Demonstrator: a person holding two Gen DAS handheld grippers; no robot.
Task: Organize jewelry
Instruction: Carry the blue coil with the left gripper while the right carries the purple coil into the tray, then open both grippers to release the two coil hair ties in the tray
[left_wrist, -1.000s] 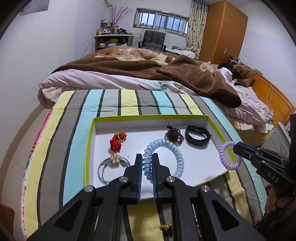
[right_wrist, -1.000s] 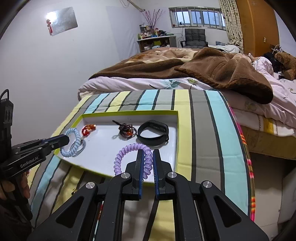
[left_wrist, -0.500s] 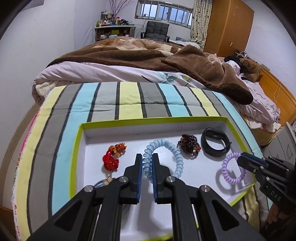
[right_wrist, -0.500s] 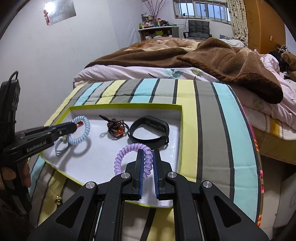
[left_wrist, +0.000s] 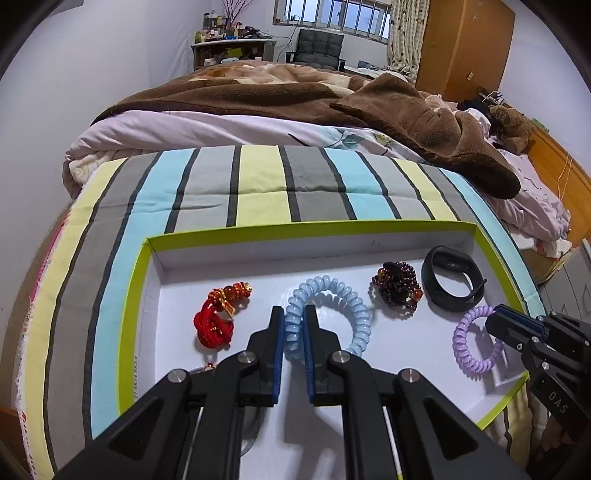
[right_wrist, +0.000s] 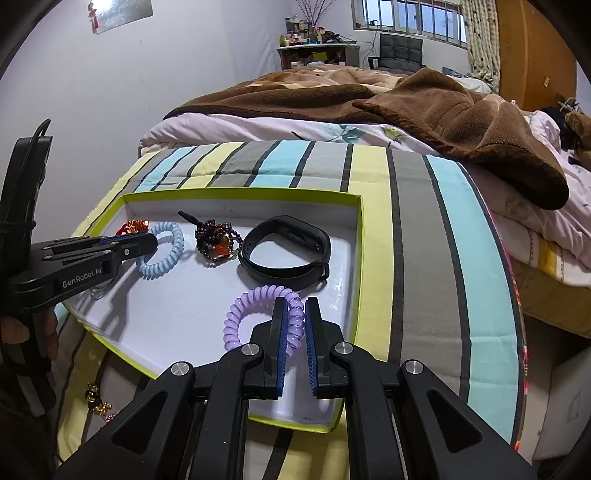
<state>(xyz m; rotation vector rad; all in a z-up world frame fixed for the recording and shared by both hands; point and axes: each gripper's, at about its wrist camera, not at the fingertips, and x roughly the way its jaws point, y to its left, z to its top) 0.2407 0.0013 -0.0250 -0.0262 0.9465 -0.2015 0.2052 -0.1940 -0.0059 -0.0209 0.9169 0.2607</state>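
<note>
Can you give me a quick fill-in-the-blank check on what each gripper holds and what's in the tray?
1. The left gripper is shut on the ____ coil band.
2. The right gripper is shut on the ____ coil band.
3. The black wristband lies inside the tray with the ____ rim.

Missing words: blue; purple; green

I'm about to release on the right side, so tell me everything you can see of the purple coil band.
The purple coil band is a glossy, plastic-looking lilac spiral closed into a ring. The right gripper is shut on one side of the loop; the rest sticks out past the fingers. It sits low over the white floor of the green-rimmed box, near the front right corner; contact with the floor cannot be told. The black wristband lies just beyond, apart from it.
</note>
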